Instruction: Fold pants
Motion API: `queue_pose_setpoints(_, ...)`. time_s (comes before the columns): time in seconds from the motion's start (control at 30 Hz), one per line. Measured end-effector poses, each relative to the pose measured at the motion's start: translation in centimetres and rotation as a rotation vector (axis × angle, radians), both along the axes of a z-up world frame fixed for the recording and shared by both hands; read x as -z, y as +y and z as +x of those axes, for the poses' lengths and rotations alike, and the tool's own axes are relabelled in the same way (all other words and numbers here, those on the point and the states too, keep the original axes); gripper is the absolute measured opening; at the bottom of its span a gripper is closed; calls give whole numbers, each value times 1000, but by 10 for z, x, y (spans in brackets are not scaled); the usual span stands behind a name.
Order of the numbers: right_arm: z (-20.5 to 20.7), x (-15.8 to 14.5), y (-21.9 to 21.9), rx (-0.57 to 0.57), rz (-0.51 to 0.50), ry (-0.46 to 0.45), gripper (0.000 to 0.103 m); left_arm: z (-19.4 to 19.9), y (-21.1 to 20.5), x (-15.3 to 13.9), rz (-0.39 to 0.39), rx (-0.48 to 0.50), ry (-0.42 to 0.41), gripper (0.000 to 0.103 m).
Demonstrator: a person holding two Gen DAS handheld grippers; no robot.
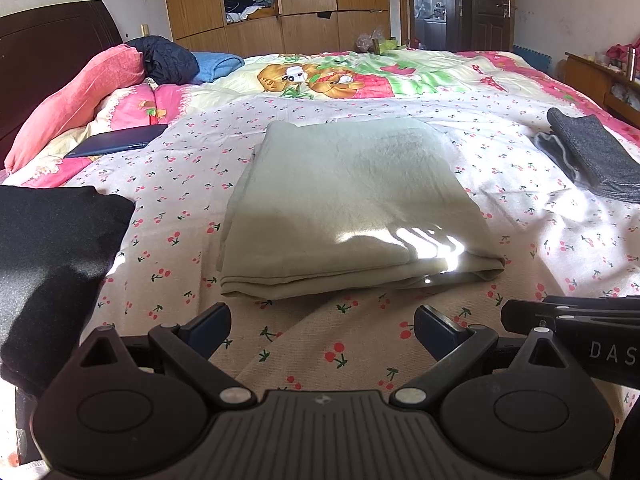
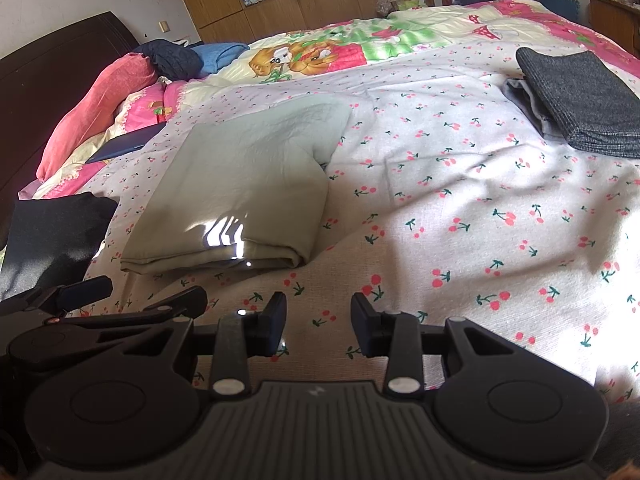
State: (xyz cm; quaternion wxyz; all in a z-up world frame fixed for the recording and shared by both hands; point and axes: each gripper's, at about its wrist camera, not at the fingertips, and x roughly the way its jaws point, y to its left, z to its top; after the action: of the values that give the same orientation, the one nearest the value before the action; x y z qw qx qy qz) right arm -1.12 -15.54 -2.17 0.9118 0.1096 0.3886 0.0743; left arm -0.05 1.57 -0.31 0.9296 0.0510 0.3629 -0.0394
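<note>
Folded pants (image 1: 344,200) mid-bed (image 1: 440,344), dark cloth (image 1: 52,256) left, folded stack (image 1: 592,156) right — pillow (image 1: 76,104) behind.

The black garment (image 1: 52,264) and grey folded cloth (image 2: 580,100) run off frame.

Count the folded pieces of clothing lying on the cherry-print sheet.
3: pale green pants in the middle, a black piece at the left edge, a grey piece far right, atop a lighter garment. More may lie outside the frame.

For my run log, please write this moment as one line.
green pants: folded, on bed | left gripper: open, empty | right gripper: open, empty | grey folded garment: right, apart
</note>
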Motion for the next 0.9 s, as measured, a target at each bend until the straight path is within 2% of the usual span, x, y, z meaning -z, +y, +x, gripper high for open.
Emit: queue_pose_setpoints(0.9, 0, 1, 1, -2, 5, -2, 38, -1, -2, 2, 14, -9, -4, 103)
